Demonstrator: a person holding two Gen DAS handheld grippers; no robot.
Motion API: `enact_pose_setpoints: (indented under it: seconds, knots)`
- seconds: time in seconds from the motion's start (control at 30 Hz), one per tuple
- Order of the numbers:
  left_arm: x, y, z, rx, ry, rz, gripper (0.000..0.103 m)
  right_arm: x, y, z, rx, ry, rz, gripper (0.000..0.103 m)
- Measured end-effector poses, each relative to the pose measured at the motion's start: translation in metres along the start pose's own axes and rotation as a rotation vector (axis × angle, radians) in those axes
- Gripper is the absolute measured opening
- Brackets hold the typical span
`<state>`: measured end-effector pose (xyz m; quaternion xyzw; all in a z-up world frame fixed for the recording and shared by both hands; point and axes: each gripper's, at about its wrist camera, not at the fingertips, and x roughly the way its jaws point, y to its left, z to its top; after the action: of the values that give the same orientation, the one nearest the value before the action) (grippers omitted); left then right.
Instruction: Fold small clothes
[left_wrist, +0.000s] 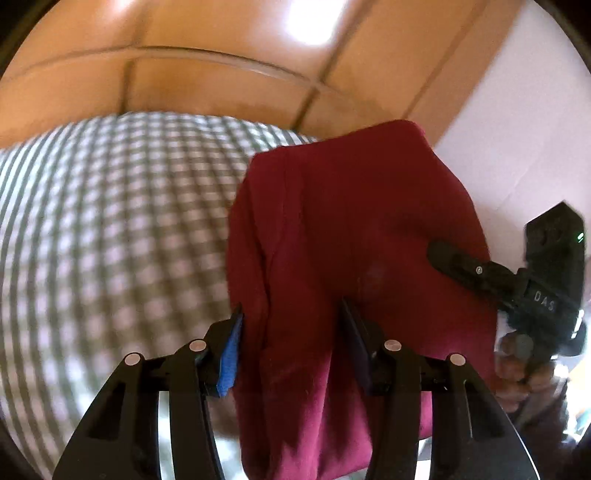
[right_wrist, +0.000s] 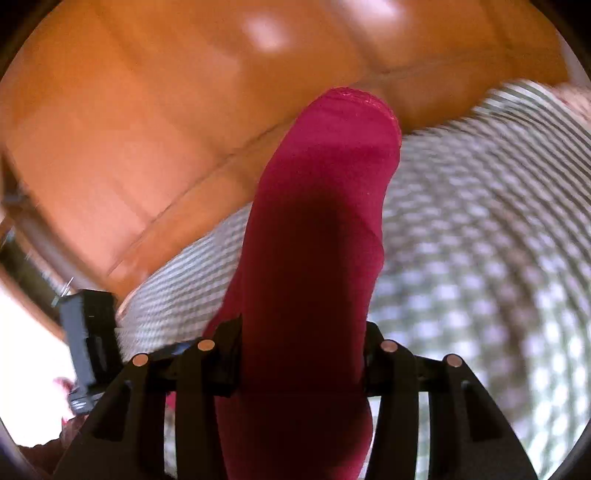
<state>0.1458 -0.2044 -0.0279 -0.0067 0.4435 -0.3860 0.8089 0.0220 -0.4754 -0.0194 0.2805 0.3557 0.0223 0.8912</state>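
In the left wrist view, the left gripper pinches a dark red garment: the cloth passes between the blue-padded finger on one side and the dark finger on the other, bunches there, and spreads upward in the frame beyond the fingertips. The right gripper enters from the right edge, its black finger laid against the same garment, with part of a hand blurred below it. Below the garment lies a grey-and-white checked cloth covering the table; beyond it are orange-brown floor tiles with dark joints and a white wall. The view looks down at a slant. In the right wrist view, the right gripper is closed on the garment, which fills the gap between both black fingers and rises as a narrow column to a lace-like edge at its top. The checked cloth lies to the right, the floor tiles to the upper left. A black device, blurred, shows at the lower left. The picture is motion-blurred.
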Motion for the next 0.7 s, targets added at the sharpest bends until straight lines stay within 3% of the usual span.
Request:
enact_pose_setpoints:
  seconds: [0.1, 0.13, 0.2, 0.23, 0.4, 0.5, 0.57, 0.7]
  knots:
    - [0.041, -0.032, 0.004, 0.110, 0.076, 0.146, 0.049, 0.004, -0.043, -0.005, 0.081, 0.023, -0.102, 0.055]
    - [0.049, -0.037, 0.003, 0.127, 0.076, 0.164, 0.049, 0.004, -0.053, -0.008, 0.096, 0.028, -0.129, 0.058]
    - [0.048, -0.041, 0.001, 0.139, 0.044, 0.195, 0.049, -0.008, -0.062, -0.007, 0.094, 0.002, -0.156, 0.074]
    - [0.046, -0.041, -0.001, 0.143, 0.030, 0.207, 0.049, -0.017, -0.062, -0.006, 0.086, -0.015, -0.168, 0.075]
    - [0.029, -0.029, -0.016, 0.136, -0.021, 0.263, 0.049, -0.047, -0.021, 0.002, -0.016, -0.135, -0.211, 0.066]
    - [0.030, -0.027, -0.013, 0.105, -0.020, 0.251, 0.049, -0.034, -0.001, 0.010, -0.083, -0.145, -0.237, 0.055]
    - [0.029, -0.026, -0.015, 0.120, -0.025, 0.261, 0.049, -0.013, 0.003, 0.012, -0.096, -0.111, -0.252, 0.049]
    - [0.036, -0.023, -0.018, 0.121, -0.028, 0.262, 0.051, 0.040, -0.014, 0.010, -0.114, 0.007, -0.384, 0.052]
